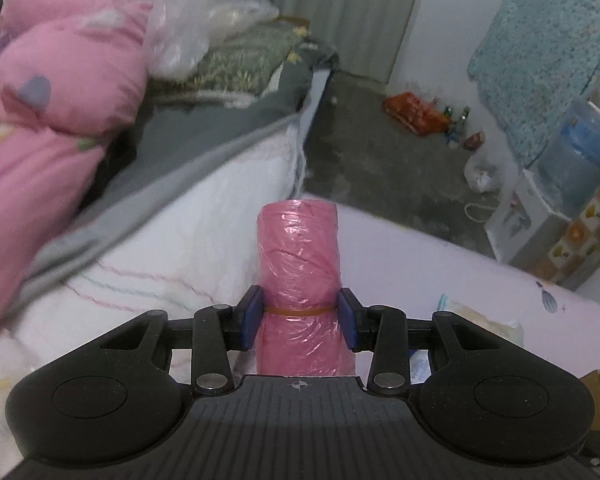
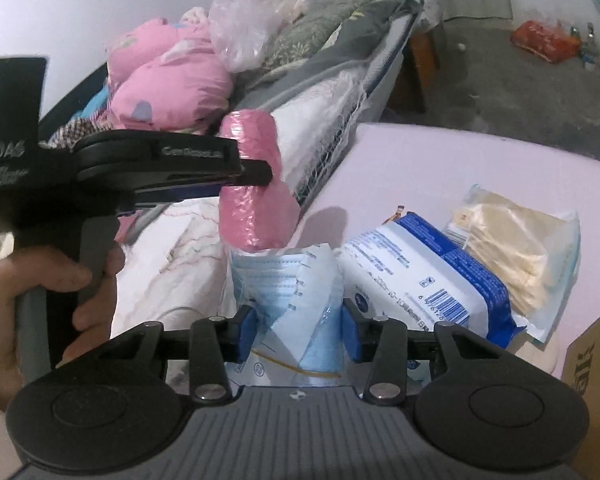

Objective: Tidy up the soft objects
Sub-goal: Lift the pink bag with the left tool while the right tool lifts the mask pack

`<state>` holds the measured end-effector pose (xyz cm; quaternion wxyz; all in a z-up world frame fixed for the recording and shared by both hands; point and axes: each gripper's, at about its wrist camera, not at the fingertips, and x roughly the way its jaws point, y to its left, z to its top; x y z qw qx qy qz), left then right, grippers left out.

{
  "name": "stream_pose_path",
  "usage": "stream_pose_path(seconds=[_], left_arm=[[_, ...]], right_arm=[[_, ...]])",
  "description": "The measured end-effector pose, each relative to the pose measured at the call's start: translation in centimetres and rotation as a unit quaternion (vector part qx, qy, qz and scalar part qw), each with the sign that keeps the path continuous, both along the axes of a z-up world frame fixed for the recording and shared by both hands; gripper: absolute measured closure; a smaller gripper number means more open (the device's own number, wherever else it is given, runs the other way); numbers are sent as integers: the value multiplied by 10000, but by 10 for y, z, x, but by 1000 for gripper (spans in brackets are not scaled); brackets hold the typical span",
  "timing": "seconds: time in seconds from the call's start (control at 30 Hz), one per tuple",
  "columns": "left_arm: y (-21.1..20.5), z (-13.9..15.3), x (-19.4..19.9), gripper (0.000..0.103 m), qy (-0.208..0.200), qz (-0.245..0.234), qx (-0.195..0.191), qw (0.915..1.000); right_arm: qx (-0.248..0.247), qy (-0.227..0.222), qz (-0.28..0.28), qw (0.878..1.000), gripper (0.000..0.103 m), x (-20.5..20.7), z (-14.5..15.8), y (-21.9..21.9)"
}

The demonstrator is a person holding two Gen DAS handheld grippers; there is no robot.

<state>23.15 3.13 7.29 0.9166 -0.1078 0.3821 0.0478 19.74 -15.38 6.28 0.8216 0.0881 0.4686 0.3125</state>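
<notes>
Left claw (image 1: pixel 299 318) grips pink roll (image 1: pixel 300 264); right claw (image 2: pixel 298 334) pinches mask pack (image 2: pixel 288 276).

The left gripper (image 1: pixel 300 320) clamps its blue pads (image 1: pixel 250 322) on a pink plastic roll (image 1: pixel 300 264) at the rubber band (image 1: pixel 298 311) around it. Below lies a pale pink mattress (image 1: pixel 420 264); a pink quilt (image 1: pixel 56 92) is piled on the bed's far-left corner.

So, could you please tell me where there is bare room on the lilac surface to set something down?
Free: the lilac surface beyond the tissue packs, toward the floor. Crowded: the near edge, around the mask pack and cardboard box.
</notes>
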Motion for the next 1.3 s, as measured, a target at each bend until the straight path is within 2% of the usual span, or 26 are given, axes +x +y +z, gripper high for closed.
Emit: stream_pose_path(seconds=[0.1,0.23,0.43,0.57,0.67,0.73,0.83,1.0,1.07,1.13,1.3], left_arm=[[-2,7,0,64,-121,1,212,9997],[4,13,-2,64,-245,67,48,9997],[8,23,-9,64,-460,54,234,9987],[10,28,-16,64,-431,29,75,9990],[5,37,-26,64,-508,2,46,9987],[0,45,-36,64,-601,-54,-107,9981],[-15,57,-51,64,-656,-265,-345,9969],[-58,76,-82,64,-775,-858,-419,9924],[-74,80,-91,64,-729,-1109,-686,9888],[-91,81,-96,64,-631,-1301,-956,9849],[-153,75,-95,64,-305,-1950,-1068,9745]], right_arm=[[164,70,-101,9998,79,5,3,-5],[421,212,-175,9987,80,10,1,-10],[593,271,-126,9978,80,4,13,-11],[673,96,-118,9976,80,-7,33,-21],[805,30,-257,9964,80,-15,49,-36],[801,-79,-330,9962,80,-24,60,-49],[835,-205,-498,9951,80,-39,76,-75],[960,-509,-797,9909,80,-77,100,-137],[907,-626,-983,9890,80,-92,105,-162],[873,-690,-1157,9870,80,-104,107,-186],[812,-629,-1718,9798,79,-121,96,-247]])
